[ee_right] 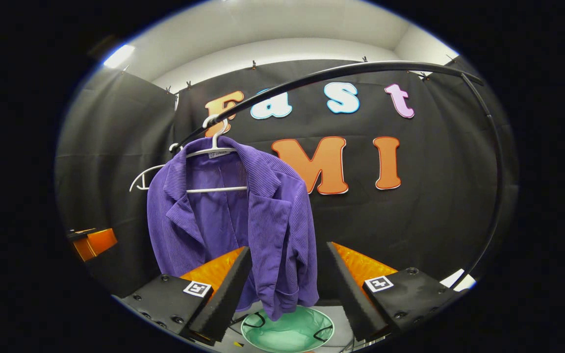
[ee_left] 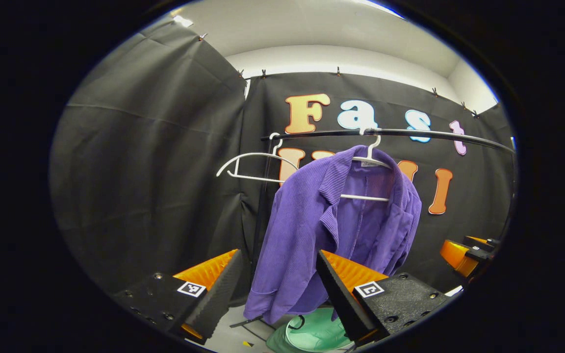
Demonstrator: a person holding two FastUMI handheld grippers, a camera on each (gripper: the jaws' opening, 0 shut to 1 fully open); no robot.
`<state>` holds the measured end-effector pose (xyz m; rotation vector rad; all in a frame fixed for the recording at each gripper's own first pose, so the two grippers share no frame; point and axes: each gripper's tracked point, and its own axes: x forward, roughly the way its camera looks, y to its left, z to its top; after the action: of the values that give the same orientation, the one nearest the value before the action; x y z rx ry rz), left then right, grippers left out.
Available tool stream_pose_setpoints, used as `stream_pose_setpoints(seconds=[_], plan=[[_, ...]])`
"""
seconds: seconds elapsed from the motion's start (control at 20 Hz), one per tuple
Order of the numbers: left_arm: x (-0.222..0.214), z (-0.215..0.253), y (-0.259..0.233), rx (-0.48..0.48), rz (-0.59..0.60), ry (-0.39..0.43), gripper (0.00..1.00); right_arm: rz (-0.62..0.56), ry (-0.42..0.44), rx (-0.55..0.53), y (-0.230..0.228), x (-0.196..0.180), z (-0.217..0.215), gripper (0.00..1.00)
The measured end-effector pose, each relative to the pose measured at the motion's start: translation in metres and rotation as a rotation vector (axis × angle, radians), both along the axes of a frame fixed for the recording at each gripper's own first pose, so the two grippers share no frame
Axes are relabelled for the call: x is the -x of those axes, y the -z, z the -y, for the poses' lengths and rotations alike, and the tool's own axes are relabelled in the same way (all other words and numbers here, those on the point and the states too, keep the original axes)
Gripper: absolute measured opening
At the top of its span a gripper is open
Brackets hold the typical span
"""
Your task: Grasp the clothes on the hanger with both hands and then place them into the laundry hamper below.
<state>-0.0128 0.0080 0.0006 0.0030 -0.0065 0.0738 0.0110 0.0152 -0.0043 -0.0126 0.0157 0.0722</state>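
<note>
The purple corduroy jacket (ee_left: 331,230) is hanging on a white hanger (ee_left: 371,162) from the black rail (ee_left: 410,133) of a clothes rack, in front of the black cloth wall. In the left gripper view it is sitting at centre, its front falling open and its hem dangling just above the green laundry hamper (ee_left: 317,333) on the floor below. A second white hanger (ee_left: 253,164) is hanging bare on the rail to the left of the jacket.

The left gripper (ee_left: 277,289) is standing with its fingers spread wide, well short of the jacket and touching nothing. At the right edge of that view the other gripper (ee_left: 466,252) is showing farther off.

In the right gripper view the jacket (ee_right: 233,225) is hanging left of centre, with the rail (ee_right: 341,73) arching overhead and down the right side. The hamper (ee_right: 287,331) is lying open directly under the hem. The right gripper (ee_right: 287,289) is also holding its fingers wide apart, gripping nothing, with the jacket's lower edge showing between them farther off. The left gripper (ee_right: 89,242) is showing at the left edge.
</note>
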Motion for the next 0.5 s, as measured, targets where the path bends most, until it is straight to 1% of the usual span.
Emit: stream_pose_setpoints(seconds=[0.05, 0.1, 0.15, 0.2, 0.25, 0.3, 0.4, 0.45, 0.5], plan=[[0.001, 0.0, 0.0, 0.001, 0.001, -0.009, 0.95, -0.001, -0.006, 0.0, 0.001, -0.001, 0.0, 0.94], [0.001, 0.0, 0.0, 0.0, 0.004, -0.017, 0.92, -0.003, -0.011, -0.002, 0.002, -0.002, -0.001, 0.9], [0.0, -0.001, 0.0, -0.005, 0.008, -0.027, 0.92, -0.005, -0.016, -0.006, 0.002, -0.005, -0.002, 0.9], [-0.002, -0.002, -0.001, -0.012, 0.013, -0.036, 0.95, -0.01, -0.021, -0.01, 0.005, -0.007, -0.004, 0.9], [-0.003, -0.002, 0.0, -0.018, 0.012, -0.042, 0.95, -0.016, -0.025, -0.014, 0.007, -0.009, -0.006, 0.98], [-0.005, -0.003, 0.003, -0.022, 0.004, -0.047, 0.95, -0.026, -0.027, -0.015, 0.01, -0.012, -0.008, 0.9], [-0.009, -0.003, 0.008, -0.023, -0.017, -0.035, 0.95, -0.041, -0.029, -0.017, 0.016, -0.016, -0.016, 0.9], [-0.01, -0.003, 0.01, -0.027, -0.025, -0.026, 0.92, -0.042, -0.028, -0.017, 0.016, -0.017, -0.019, 0.9], [-0.012, -0.004, 0.01, -0.035, -0.027, -0.013, 0.92, -0.037, -0.023, -0.017, 0.016, -0.019, -0.023, 0.98]])
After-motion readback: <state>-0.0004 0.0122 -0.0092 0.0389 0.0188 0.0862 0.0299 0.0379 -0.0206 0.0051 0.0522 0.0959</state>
